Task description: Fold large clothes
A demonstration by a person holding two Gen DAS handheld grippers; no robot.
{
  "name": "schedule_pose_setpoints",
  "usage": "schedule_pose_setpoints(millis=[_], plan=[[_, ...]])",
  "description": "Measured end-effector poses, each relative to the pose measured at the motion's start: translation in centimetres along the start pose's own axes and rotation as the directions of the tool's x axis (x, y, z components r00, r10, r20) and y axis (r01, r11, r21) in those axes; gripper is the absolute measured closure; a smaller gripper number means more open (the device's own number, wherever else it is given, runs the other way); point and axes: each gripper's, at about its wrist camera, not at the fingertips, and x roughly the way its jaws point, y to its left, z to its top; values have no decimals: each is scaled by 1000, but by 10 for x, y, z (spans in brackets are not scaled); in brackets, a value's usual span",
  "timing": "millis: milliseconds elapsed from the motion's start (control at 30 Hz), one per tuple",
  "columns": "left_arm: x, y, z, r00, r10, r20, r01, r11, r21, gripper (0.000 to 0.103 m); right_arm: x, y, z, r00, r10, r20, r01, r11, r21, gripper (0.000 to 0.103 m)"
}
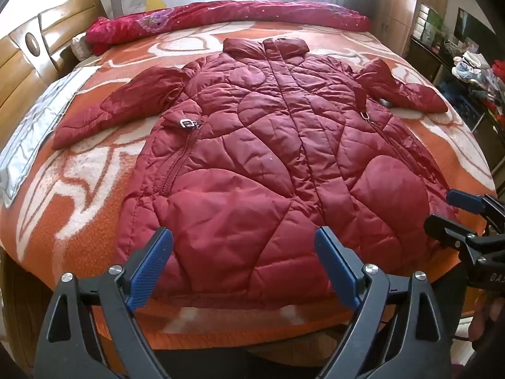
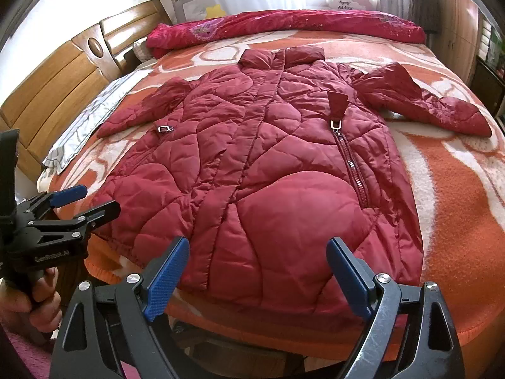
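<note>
Crimson quilted coat [image 1: 268, 158] lies flat on the blanket [image 1: 79, 170]; left gripper [image 1: 243, 252], marked "GenRobot.AI", and right gripper [image 2: 257, 262] gape, holding nothing.

I count one quilted red coat [image 1: 262, 164] spread front-up on the bed. It has two sleeves, one out to each side, one collar and one centre placket. I count two zipped pockets, each with one metal pull: the left pull [image 1: 187, 123] and the right pull [image 2: 336, 125]. One orange-and-white blanket [image 1: 75, 170] covers the mattress. One rolled red floral quilt [image 1: 221, 19] lies along the far edge. One grey-white cloth [image 1: 34, 132] lies by the wooden headboard [image 1: 28, 63], which counts as one. I have two grippers in view: left gripper [image 1: 243, 252] and right gripper [image 2: 257, 260], each with two blue-padded fingers, spread apart.
</note>
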Motion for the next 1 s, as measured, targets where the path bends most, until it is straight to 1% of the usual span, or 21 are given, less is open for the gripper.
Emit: schedule_pose_setpoints(millis=[467,600,700,1000], plan=[[0,-2,-1,1000,4,-11,-4,1000,5,11,-2,-4,2,1000,1,3,-1,1000,3,13],[1,-3,-1,1000,2,-4,-2,1000,3,11,-1,-2,1,1000,-1,-1,1,1000,5,13],[7,-9,-4,1000,2,-2,-2,1000,2,11,0,-1,1,1000,2,5,-2,1000,5,13],[11,-7,-4,1000,2,-7,-2,1000,3,11,0,-2,1,1000,5,8,-5,1000,7,13]])
